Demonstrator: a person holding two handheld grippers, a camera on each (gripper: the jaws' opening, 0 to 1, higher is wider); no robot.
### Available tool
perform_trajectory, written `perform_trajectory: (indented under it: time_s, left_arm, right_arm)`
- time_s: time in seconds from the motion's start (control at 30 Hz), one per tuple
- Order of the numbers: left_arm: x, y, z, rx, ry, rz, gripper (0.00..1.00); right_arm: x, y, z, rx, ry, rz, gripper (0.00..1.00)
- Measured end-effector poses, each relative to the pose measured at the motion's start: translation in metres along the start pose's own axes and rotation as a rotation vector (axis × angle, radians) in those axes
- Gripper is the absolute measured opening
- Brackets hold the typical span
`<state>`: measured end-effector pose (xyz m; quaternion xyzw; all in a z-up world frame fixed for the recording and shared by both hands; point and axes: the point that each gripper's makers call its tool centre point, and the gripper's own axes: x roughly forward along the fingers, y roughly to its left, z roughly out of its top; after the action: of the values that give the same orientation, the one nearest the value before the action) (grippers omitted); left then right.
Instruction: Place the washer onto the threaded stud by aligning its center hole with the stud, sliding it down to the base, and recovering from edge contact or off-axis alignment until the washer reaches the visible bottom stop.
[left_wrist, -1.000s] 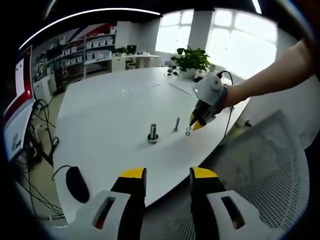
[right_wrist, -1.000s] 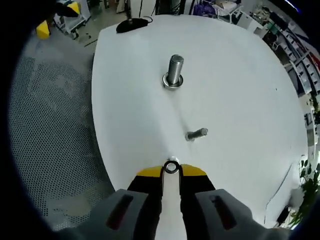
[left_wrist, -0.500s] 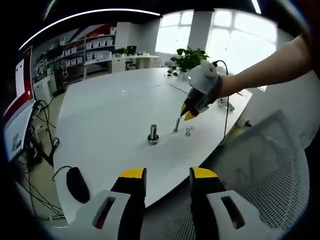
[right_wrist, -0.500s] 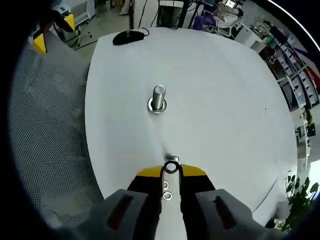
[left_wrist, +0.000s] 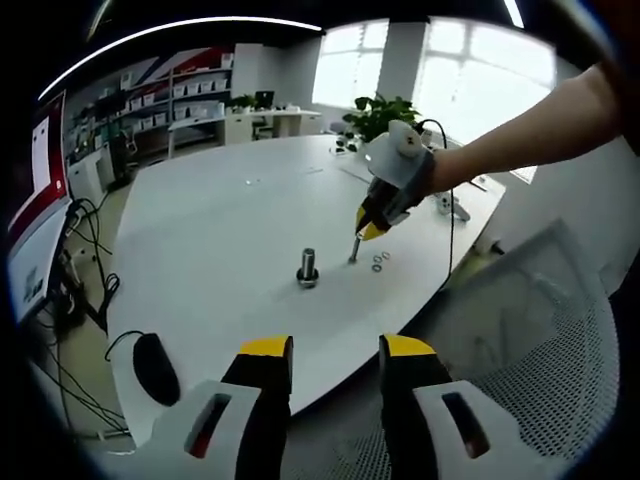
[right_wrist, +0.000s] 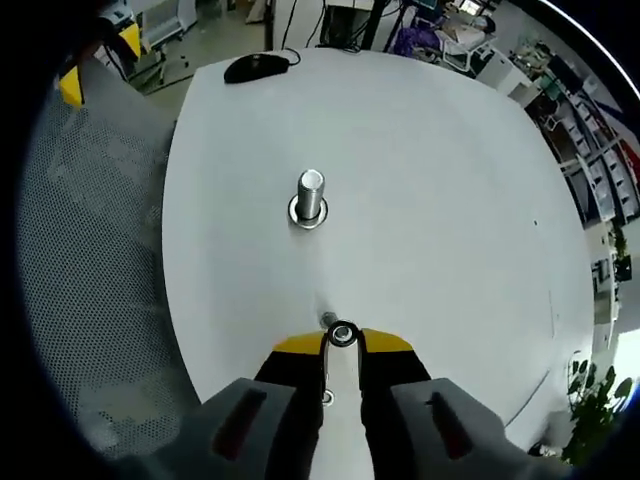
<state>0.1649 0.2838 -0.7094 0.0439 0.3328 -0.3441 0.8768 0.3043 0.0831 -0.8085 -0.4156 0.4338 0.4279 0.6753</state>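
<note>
Room: an office or workshop with shelving, bright windows and a potted plant (left_wrist: 380, 118); a broad white counter (left_wrist: 220, 220) carries the parts, and a mesh chair back (right_wrist: 100, 250) sits off its near edge.
Washer: a small steel ring (right_wrist: 342, 334) pinched edgewise at the tips of the right claw (right_wrist: 342, 340), hole facing the camera, held above the counter near its chair-side edge. Gripping it by the rim leaves the centre hole free for threading.
Threaded stud: stands upright on a flanged base (right_wrist: 309, 197) toward the middle of the counter, well apart from the washer and ahead of the claw, so the hole is not yet over the stud.
Second bolt: a thinner one (left_wrist: 354, 247) stands upright just under the right claw (left_wrist: 368, 228); two spare washers (left_wrist: 379, 262) lie flat beside it.
Left claw: jaws spread, holding nothing (left_wrist: 335, 362), hanging off the counter's near edge, seemingly kept clear as an onlooker.
Mouse: black, with its cable (left_wrist: 155, 368), at the near-left edge.
Stage: judged as carrying the washer toward alignment.
</note>
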Motion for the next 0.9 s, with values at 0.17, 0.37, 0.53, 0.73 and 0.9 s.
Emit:
perform_trajectory:
  time_s: [0.17, 0.37, 0.53, 0.73, 0.9]
  left_arm:
    - [0.0, 0.001, -0.001, 0.001, 0.004, 0.003, 0.33]
    - [0.0, 0.001, -0.001, -0.002, 0.006, 0.008, 0.33]
    - [0.0, 0.002, -0.002, -0.006, 0.012, 0.013, 0.33]
    - [0.0, 0.002, -0.003, -0.005, 0.015, 0.014, 0.32]
    - [0.0, 0.002, -0.004, -0.005, 0.019, 0.016, 0.32]
  right_arm:
    - [0.003, 0.002, 0.004, 0.016, -0.01, 0.015, 0.14]
    - [0.012, 0.002, 0.001, 0.006, 0.011, 0.031, 0.14]
    - [0.022, 0.001, -0.004, 0.048, 0.016, 0.053, 0.14]
    - [0.037, 0.004, -0.01, 0.068, 0.034, 0.075, 0.14]
    - [0.047, 0.006, -0.015, 0.108, 0.048, 0.086, 0.14]
